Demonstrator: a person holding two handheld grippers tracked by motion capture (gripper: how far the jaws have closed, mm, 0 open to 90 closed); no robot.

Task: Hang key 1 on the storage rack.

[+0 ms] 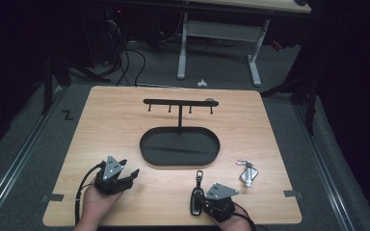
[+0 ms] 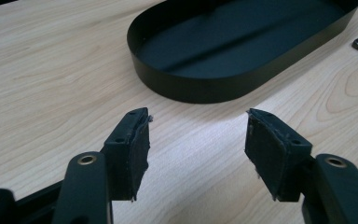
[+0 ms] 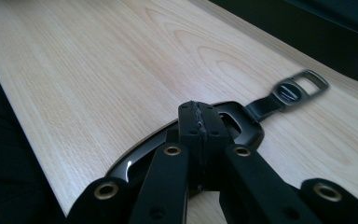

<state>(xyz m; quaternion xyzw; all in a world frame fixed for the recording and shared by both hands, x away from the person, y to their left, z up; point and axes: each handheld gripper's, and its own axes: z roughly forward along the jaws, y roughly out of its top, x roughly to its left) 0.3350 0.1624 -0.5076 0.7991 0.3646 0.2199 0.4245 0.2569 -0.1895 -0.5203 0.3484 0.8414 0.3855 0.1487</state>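
While resting on the surface point(image 1: 125, 125) near the black tray point(image 1: 179, 147): left tongs point(image 2: 198, 140) spread wide, empty; right tongs point(image 3: 200, 128) pressed together over the car key point(image 1: 196, 197) at the near edge.

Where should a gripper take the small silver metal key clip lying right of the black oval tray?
Take the small silver metal key clip across its thicker lower body, coming down from above. It lies flat on the light wooden table with open wood on every side, so a low side approach looks poor. The right gripper is the nearer one. Finer shape is too small to tell.
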